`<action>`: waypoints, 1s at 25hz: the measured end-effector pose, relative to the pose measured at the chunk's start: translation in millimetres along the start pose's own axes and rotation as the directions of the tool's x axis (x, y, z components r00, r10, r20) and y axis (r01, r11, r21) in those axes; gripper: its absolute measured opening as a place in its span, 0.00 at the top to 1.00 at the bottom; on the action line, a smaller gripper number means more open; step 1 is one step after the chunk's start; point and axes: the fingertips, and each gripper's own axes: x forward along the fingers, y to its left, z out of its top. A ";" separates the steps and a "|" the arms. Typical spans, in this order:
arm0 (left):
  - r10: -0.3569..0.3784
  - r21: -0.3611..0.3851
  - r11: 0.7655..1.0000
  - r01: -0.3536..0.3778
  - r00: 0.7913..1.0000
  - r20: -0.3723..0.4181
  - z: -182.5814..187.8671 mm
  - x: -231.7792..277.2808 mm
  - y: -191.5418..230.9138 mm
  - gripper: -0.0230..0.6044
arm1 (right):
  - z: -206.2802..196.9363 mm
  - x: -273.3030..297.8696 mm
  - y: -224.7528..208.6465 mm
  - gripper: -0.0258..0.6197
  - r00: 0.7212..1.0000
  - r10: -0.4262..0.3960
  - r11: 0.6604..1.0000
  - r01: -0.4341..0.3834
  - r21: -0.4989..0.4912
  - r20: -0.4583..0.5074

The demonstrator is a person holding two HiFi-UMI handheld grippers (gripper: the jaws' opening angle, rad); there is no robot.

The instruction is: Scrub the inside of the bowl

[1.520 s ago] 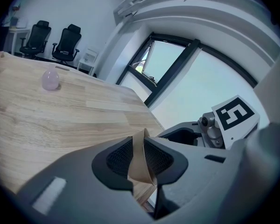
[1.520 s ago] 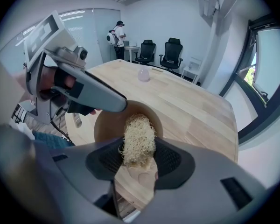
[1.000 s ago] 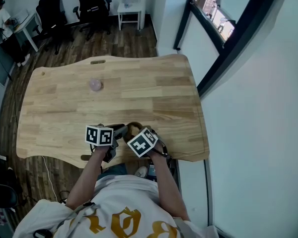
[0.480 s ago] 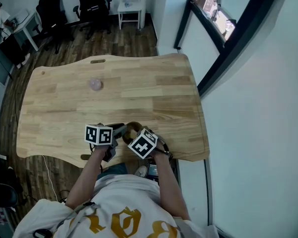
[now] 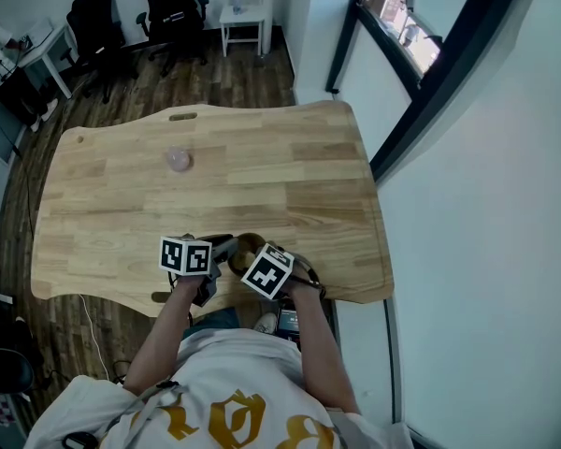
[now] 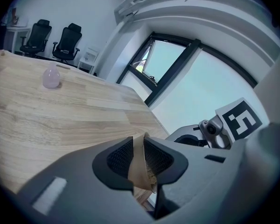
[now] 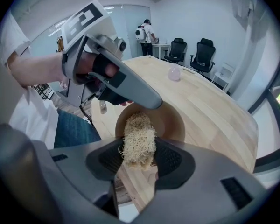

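A tan wooden bowl (image 7: 170, 121) sits at the near edge of the table, partly hidden by the grippers in the head view (image 5: 248, 244). My left gripper (image 6: 139, 160) is shut on the bowl's rim (image 6: 139, 164), holding it from the left (image 5: 226, 248). My right gripper (image 7: 137, 158) is shut on a straw-coloured fibre scrubber (image 7: 137, 141). The scrubber's far end reaches into the bowl and rests against its inside wall.
A small pinkish translucent object (image 5: 179, 161) stands on the far left part of the wooden table (image 5: 290, 176). Office chairs (image 5: 173, 12) and a white side table (image 5: 244, 17) stand beyond the table. A window wall runs along the right.
The right gripper's marker cube has shifted slightly left and toward the bowl, then a little back. The left gripper and the bowl have stayed put.
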 end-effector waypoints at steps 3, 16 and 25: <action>0.009 0.006 1.000 -0.009 1.000 -0.009 -3.1 0.1 1.0 0.86 | -4.3 2.6 4.1 0.68 0.999 0.006 1.000 -0.007 -0.023 -0.032; 0.022 -0.002 1.000 -0.022 1.000 -0.015 -6.8 -2.1 5.8 0.86 | -17.4 2.0 1.3 0.68 0.989 -0.040 0.999 0.040 -0.007 -0.143; 0.014 0.001 1.000 -0.014 1.000 0.002 -2.2 -2.6 4.8 0.86 | -17.0 4.2 -14.1 0.68 0.981 -0.098 0.993 0.109 0.053 -0.169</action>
